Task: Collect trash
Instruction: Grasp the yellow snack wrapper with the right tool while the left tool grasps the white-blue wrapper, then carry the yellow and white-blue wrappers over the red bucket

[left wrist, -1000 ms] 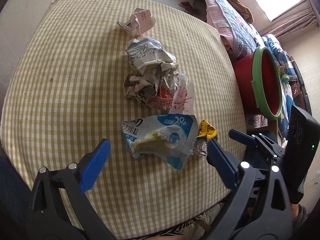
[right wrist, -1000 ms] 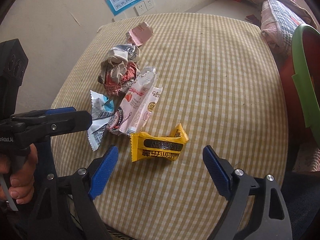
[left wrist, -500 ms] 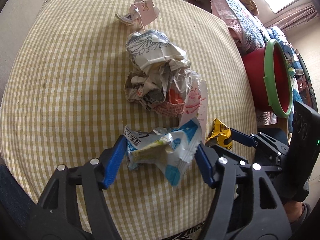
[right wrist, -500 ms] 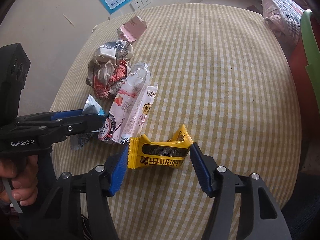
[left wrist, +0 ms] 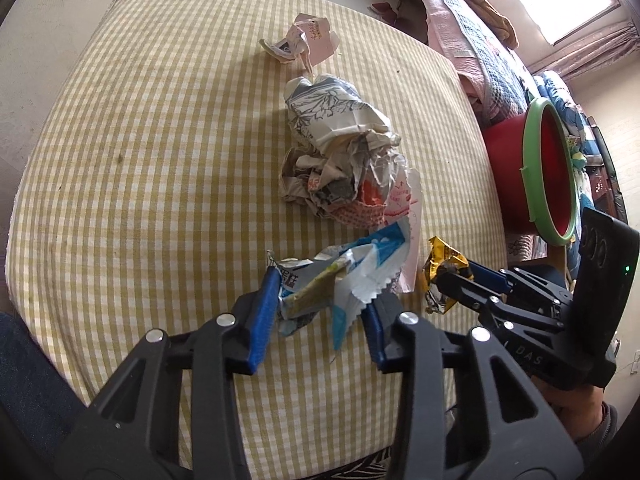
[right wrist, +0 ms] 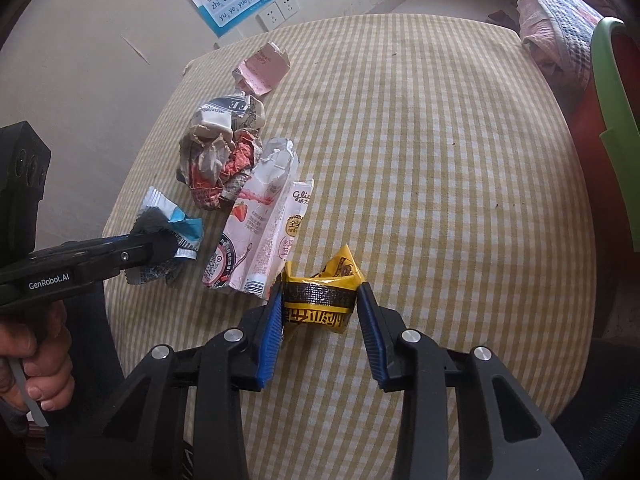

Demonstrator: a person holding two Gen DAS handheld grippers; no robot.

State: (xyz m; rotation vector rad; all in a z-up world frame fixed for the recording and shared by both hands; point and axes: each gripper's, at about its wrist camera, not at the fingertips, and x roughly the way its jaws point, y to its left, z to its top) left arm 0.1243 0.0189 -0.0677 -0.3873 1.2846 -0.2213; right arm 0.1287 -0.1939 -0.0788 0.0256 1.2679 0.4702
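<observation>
Both grippers have just been closing on the litter between their pads, which a second ago stood wide apart over it. From the left wrist, the left gripper (left wrist: pixel 320 312) pinches the blue-and-white wrapper (left wrist: pixel 344 272) across its middle, the film buckled upward off the checked tablecloth (left wrist: pixel 160 160); crumpled paper (left wrist: pixel 340 160) lies just beyond it, and the red bin (left wrist: pixel 540 172) stands off the table's right edge. From the right wrist, the right gripper (right wrist: pixel 320 312) squeezes the yellow wrapper (right wrist: pixel 320 296) at its two ends, bowing it. Both wrappers look featherlight, limp and slick, so a grip across a bunched fold, not a loose edge, should hold best.
</observation>
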